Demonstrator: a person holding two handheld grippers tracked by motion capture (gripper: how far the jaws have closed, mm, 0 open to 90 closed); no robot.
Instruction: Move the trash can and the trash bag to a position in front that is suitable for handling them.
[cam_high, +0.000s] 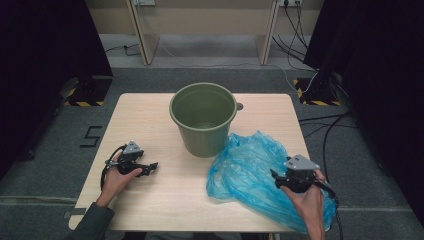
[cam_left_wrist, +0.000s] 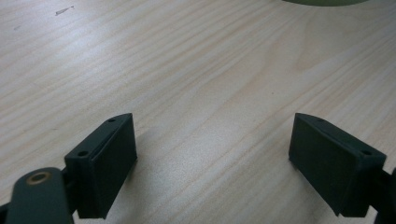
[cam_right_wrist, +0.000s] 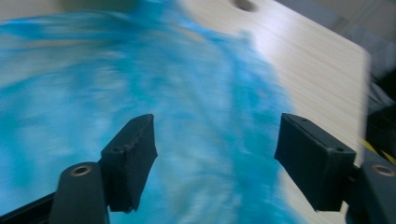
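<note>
One desk (cam_high: 150, 200) is carrying one green bucket (cam_high: 203, 120) and one blue plastic bag (cam_high: 250, 170); two grippers are working above it, one in each hand

The blue plastic bag is showing as thin, translucent and heavily crumpled, spreading flat over the desk's near right corner and overhanging the right part of the near edge. Its far edge is lying against the base of the green bucket, which is standing upright near the middle of the far edge

The right gripper (cam_high: 278, 178) is hovering over the near right part of the bag, its jaws standing wide apart with nothing pressed between them; in the right gripper view (cam_right_wrist: 215, 163) the blue film is lying below and beyond both jaws, blurred

The left gripper (cam_high: 151, 167) is sitting near the desk's left edge, well apart from the bag, jaws spread over bare wood (cam_left_wrist: 210, 140)
</note>
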